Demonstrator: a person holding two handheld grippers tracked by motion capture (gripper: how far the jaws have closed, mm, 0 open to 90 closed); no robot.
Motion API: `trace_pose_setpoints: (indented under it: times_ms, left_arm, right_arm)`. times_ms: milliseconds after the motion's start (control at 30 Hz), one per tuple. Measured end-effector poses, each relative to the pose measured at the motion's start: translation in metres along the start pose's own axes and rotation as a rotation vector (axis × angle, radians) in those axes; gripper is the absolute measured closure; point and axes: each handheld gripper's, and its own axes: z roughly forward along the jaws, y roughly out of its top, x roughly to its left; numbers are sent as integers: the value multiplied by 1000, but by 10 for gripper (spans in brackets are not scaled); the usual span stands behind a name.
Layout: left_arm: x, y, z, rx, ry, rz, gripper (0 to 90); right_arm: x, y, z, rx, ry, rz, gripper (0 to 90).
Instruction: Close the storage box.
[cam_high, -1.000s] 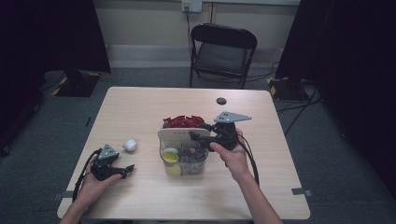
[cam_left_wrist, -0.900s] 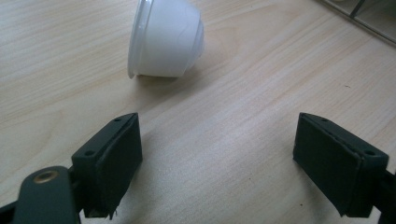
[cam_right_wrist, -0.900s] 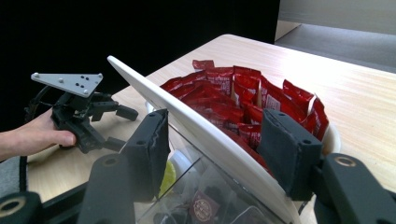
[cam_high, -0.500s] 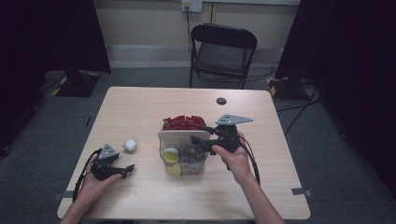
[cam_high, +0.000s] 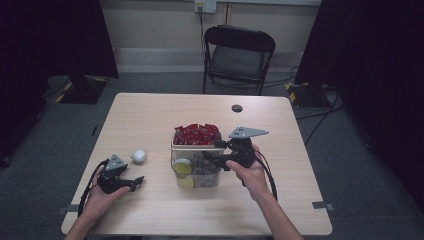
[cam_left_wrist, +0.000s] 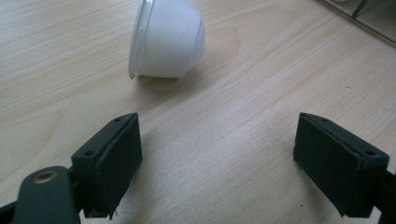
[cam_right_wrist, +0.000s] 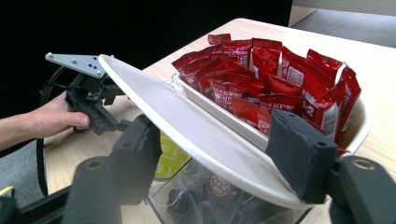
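A clear box (cam_high: 196, 175) stands mid-table, holding yellow-green pods (cam_high: 182, 166) and dark items. Behind it, red packets (cam_high: 196, 134) fill a white tray (cam_right_wrist: 210, 109). A white lid (cam_right_wrist: 187, 121) slants over the box. My right gripper (cam_high: 214, 154) is at the box's right side. Its jaws stand wide apart on either side of the lid's near edge, and I cannot tell whether they touch it (cam_right_wrist: 217, 163). A small white cup (cam_left_wrist: 166, 39) lies on its side on the table (cam_high: 139, 155). My left gripper (cam_high: 134, 183) rests open just short of it, nothing between its jaws (cam_left_wrist: 233, 163).
The wooden table (cam_high: 150, 115) has a small black round disc (cam_high: 237, 108) near its far edge. A black folding chair (cam_high: 239, 55) stands beyond the table. The left hand and its gripper (cam_right_wrist: 88, 102) sit farther off past the lid.
My right gripper has dropped slightly toward the person beside the box. The left gripper and the white cup have not moved.
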Motion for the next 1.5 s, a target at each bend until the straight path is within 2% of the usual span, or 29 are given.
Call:
trace_pose_setpoints:
  times_ms: [333, 533, 700, 833, 1100, 1367, 1500]
  left_arm:
    - [0, 0, 0, 0, 0, 1, 150]
    - [0, 0, 0, 0, 0, 2, 150]
    - [0, 0, 0, 0, 0, 2, 150]
    - [0, 0, 0, -1, 0, 0, 150]
    - [0, 0, 0, 0, 0, 2, 150]
    - [0, 0, 0, 0, 0, 0, 150]
    - [0, 0, 0, 0, 0, 0, 150]
  right_arm:
    - [1, -10, -10, -3, -17, 2, 269]
    - [3, -14, -15, -3, -44, -6, 223]
    - [8, -19, -16, -2, -65, -41, 193]
    - [11, -19, -19, -5, -81, -40, 182]
    - [7, -31, -23, 26, -83, -10, 159]
    - [4, -49, -15, 68, -79, -7, 158]
    - [4, -56, -13, 82, -101, -3, 161]
